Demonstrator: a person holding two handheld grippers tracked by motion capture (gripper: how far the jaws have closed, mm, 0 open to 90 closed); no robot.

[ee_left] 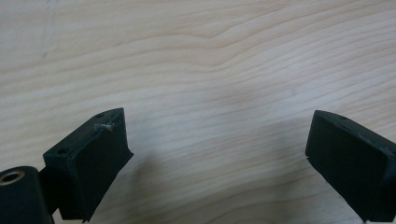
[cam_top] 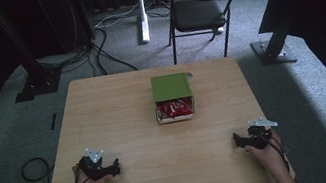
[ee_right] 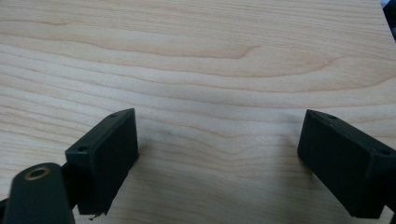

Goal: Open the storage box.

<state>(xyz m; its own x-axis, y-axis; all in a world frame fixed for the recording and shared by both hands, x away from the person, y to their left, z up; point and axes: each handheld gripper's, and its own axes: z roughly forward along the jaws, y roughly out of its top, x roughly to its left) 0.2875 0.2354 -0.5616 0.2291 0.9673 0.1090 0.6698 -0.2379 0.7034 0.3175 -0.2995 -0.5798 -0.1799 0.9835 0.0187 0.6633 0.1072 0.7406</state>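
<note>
At the table's (cam_top: 117,104) near edge, the left gripper (cam_top: 111,168) rested at about seven o'clock and the right gripper (cam_top: 238,140) at about five o'clock, each held in a hand with jaws spread wide over bare wood and gripping nothing. Well beyond both, toward twelve o'clock near the table's middle, lay a green box (cam_top: 171,87), its near end open on red packets (cam_top: 174,108), well apart from either gripper.

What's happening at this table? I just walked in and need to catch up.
A person holds the left gripper and right gripper, both open and empty, resting near the front edge of the light wooden table. Mid-table sits a green-lidded box, partly open on red packets, untouched.
</note>
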